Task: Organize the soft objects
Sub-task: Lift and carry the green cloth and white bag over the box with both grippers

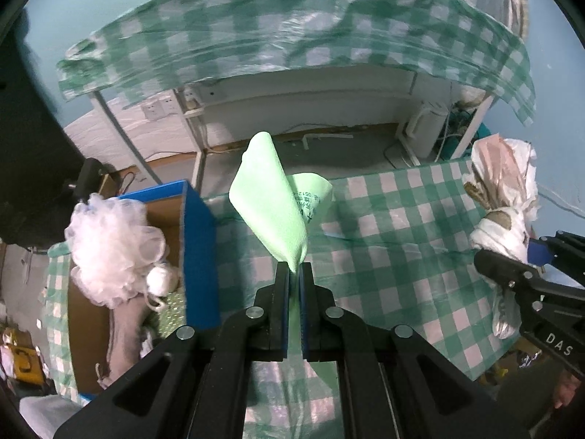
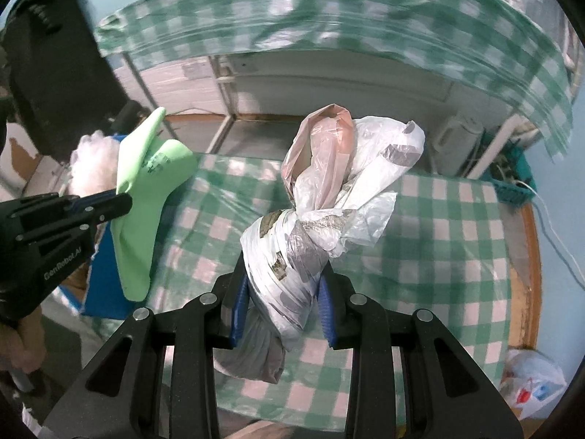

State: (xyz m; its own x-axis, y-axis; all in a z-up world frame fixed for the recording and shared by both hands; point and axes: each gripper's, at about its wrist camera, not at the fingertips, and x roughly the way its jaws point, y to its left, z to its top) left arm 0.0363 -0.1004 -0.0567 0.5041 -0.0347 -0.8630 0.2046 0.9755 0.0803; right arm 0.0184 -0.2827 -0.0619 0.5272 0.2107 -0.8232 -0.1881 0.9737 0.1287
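At far left, a blue box (image 1: 199,252) stands on the checked table (image 1: 402,256), open at the top, with a white mesh pouf (image 1: 113,248) and other soft things already in it. Just right of its near wall, the left gripper (image 1: 294,274) has its jaws pinched tight on a green cloth (image 1: 270,201), which stands up from the fingers as a twisted, pointed fold, its long axis running away from the camera and its tail hanging below the jaws. From the right wrist view the cloth hangs over the box's right edge, so the box lies to the left of this gripper and close by.

Further right, the right gripper (image 2: 281,292) holds a bag bundle (image 2: 292,256) of knotted white, grey and pink plastic, jaws part-way closed around its wrapped middle; the bundle's long axis also runs forward, loose ends fanning above the tabletop.

Both loads look lifted clear of the table. The left hand is plainly nearer the box, and the bundle would have to cross the table leftward, past the cloth, to reach it.
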